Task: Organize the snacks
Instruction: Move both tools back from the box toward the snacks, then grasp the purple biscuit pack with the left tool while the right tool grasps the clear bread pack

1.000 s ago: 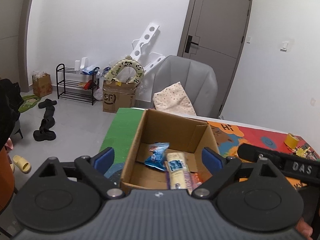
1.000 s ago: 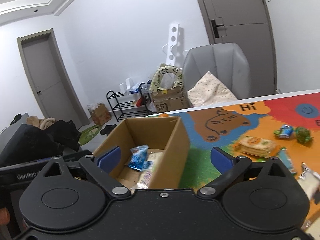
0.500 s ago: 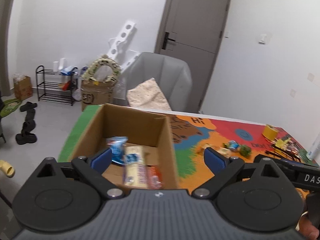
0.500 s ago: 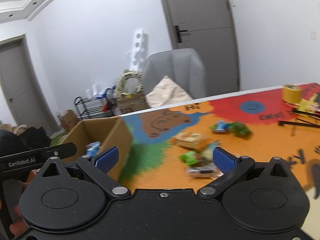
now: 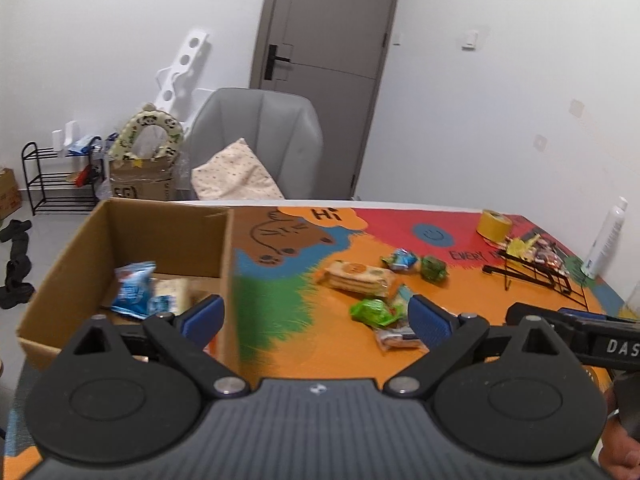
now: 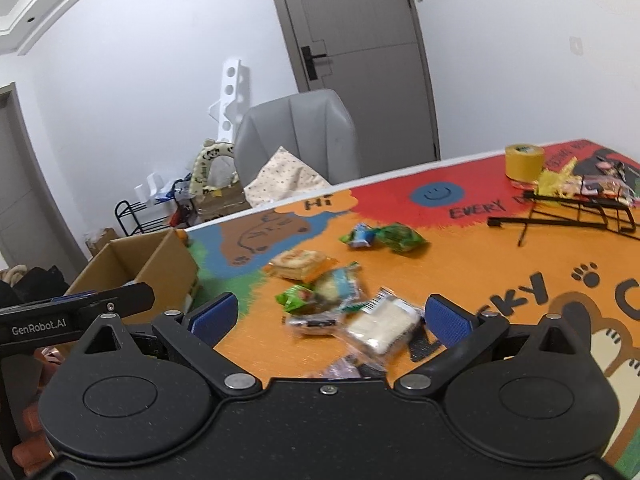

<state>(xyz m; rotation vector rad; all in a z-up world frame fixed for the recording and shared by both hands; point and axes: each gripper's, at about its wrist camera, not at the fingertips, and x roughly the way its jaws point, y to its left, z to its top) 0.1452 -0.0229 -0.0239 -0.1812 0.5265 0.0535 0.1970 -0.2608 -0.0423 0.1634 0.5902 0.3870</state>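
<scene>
Across the colourful desk [image 6: 480, 264] we see loose snack packets [image 6: 320, 300] scattered right of the cardboard box [image 5: 132, 240] already holding a few, while our left gripper [image 5: 316, 316] and right gripper [image 6: 332, 316] hang with fingers spread, empty.

The bench [image 6: 460, 264] wears a cartoon mat of orange, red, blue and green patches, with a brown cat drawing, a blue smiley disc and black lettering. Left of the mat stands a plain brown cardboard box [image 5: 68, 268] holding a blue-and-white packet [image 5: 134, 290]. Right of the box lie a bright green packet [image 5: 370, 312], a dark green packet [image 5: 434, 268], an orange-and-cream cracker pack [image 5: 356, 276] and a clear pack of pale wafers [image 6: 382, 326]. Beyond them sits a yellow tape roll [image 6: 523, 161]. Each tool has blue pads [image 6: 450, 320] on black fingers.
</scene>
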